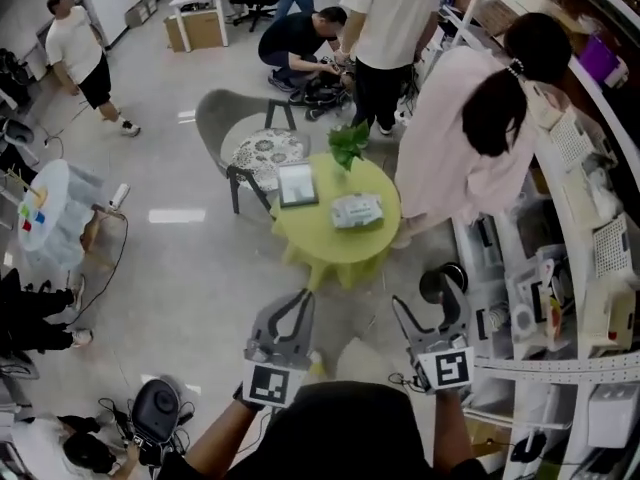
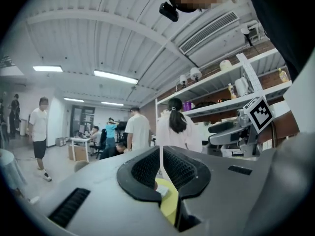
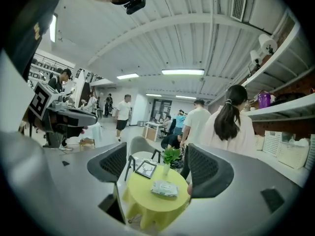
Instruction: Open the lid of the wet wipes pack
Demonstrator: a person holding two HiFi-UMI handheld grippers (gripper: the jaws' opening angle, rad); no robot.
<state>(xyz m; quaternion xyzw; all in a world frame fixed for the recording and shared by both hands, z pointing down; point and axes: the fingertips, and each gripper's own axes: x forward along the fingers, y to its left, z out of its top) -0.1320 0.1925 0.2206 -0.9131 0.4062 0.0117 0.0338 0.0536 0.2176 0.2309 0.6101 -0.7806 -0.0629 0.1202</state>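
The wet wipes pack (image 1: 357, 210) is a pale, patterned packet lying flat on the round yellow-green table (image 1: 318, 236), some way ahead of both grippers. In the right gripper view the pack (image 3: 164, 188) shows low between the jaws, far beyond them. My right gripper (image 1: 430, 298) is held off the table with its jaws wide apart and nothing between them. My left gripper (image 1: 300, 296) is beside it at the same distance. Its jaws meet along a thin line in the left gripper view (image 2: 161, 154) and hold nothing. The pack's lid is too small to make out.
A framed picture (image 1: 297, 183) and a small green plant (image 1: 348, 146) share the table. A grey chair (image 1: 245, 128) stands behind it, and a person in pink (image 1: 455, 138) stands at its right. Shelving (image 1: 580, 218) runs along the right. Cables and gear (image 1: 155, 408) lie on the floor at the lower left.
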